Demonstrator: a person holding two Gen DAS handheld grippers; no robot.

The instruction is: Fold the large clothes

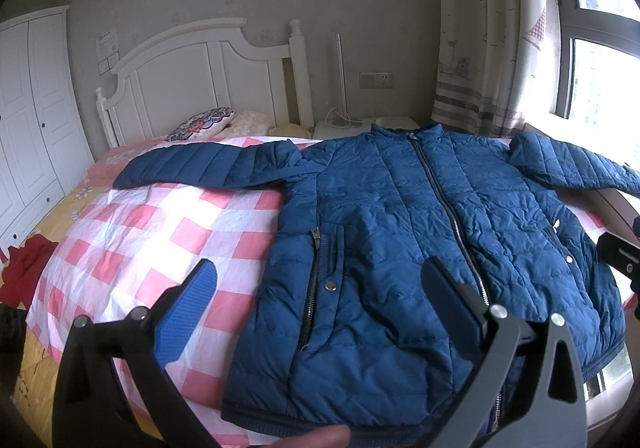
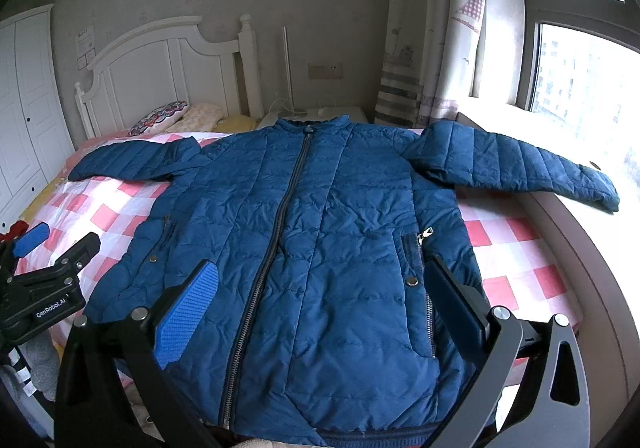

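Bedroom setup: quilted blue jacket (image 1: 420,232) spread front-up, zipped, on pink-checked bedding (image 1: 160,232).

Left wrist view: left gripper (image 1: 320,288) hovers above the jacket's lower left portion, jaws wide apart, holding nothing; one sleeve lies toward the white headboard (image 1: 192,79). Right wrist view: right gripper (image 2: 320,288) hovers over the jacket's (image 2: 312,232) lower front, jaws wide apart, empty; the other sleeve rests on the window ledge (image 2: 568,232).

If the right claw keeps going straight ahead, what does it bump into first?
Probably the blue puffer jacket lying flat on the bed. The open right claw points at its front, near the zipper, though depth is unclear.
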